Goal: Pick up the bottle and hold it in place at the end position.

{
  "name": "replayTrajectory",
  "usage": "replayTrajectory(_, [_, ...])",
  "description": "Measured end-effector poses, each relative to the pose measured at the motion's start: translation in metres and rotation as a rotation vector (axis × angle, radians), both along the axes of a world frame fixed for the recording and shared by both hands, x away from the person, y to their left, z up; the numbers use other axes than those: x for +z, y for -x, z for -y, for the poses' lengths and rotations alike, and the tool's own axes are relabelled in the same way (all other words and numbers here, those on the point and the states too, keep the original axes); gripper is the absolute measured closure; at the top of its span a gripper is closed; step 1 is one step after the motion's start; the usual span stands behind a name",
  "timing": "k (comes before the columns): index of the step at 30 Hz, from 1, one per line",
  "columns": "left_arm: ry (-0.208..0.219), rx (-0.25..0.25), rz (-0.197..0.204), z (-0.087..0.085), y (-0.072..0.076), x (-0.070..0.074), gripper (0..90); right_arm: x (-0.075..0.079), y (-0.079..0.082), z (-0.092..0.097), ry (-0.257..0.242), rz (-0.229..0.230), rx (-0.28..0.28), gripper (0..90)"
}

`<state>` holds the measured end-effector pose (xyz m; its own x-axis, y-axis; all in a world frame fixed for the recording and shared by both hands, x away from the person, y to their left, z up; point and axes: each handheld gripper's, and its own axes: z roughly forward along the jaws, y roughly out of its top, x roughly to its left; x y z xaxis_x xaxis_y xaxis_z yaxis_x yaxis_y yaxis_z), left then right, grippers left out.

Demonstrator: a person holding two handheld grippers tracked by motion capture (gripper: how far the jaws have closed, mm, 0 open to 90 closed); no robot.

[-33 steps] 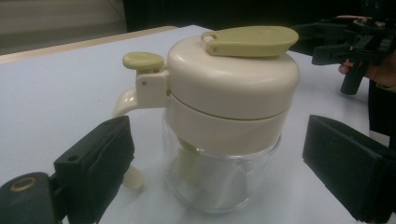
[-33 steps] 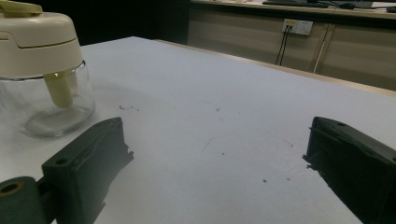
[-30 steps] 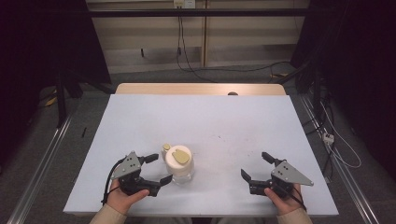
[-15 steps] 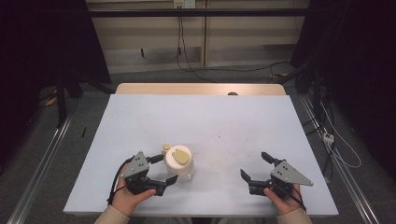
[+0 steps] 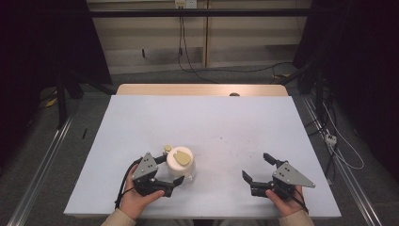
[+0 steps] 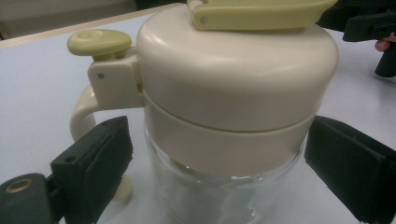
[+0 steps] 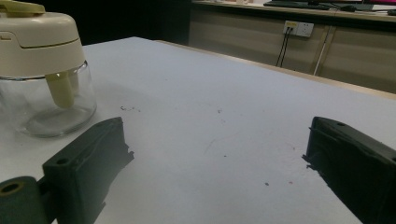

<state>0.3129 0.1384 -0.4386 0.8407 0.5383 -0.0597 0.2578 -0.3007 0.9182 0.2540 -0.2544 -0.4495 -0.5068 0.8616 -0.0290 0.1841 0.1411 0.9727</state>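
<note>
A small glass jar (image 5: 181, 164) with a cream lid, a curved handle and a pale yellow flip tab stands near the front left of the table. My left gripper (image 5: 172, 170) is open, one jaw on each side of the jar. In the left gripper view the jar (image 6: 233, 93) is very close, and its glass body sits between the two pads (image 6: 93, 161) with a small gap on each side. At the front right my right gripper (image 5: 255, 166) is open and holds nothing. From the right gripper view, the jar (image 7: 44, 70) is off to the left, beyond that gripper (image 7: 219, 158).
The pale table top (image 5: 211, 122) has a wooden back edge (image 5: 202, 89) and a few small dark specks (image 7: 128, 109) on it. Cables (image 5: 188, 56) lie on the floor behind, and metal rails (image 5: 42, 165) run along both sides.
My left gripper has moved forward and to the right, so its jaws now stand on both sides of the jar. The right gripper and the jar have stayed put.
</note>
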Motion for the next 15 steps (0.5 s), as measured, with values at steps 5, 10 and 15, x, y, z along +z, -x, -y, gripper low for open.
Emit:
replayTrajectory(5, [-0.011,0.004,0.004,0.005,0.0,-0.002,6.4,0.0,0.0,0.0,0.0,0.0,0.0,4.4])
replayTrajectory(10, [-0.014,0.021,0.009,0.012,0.001,-0.003,5.6,0.0,0.0,0.0,-0.001,-0.002,-0.001,4.4])
replayTrajectory(15, [-0.017,0.049,0.016,0.018,0.0,-0.004,5.2,0.0,0.0,0.0,-0.002,0.0,0.003,4.4])
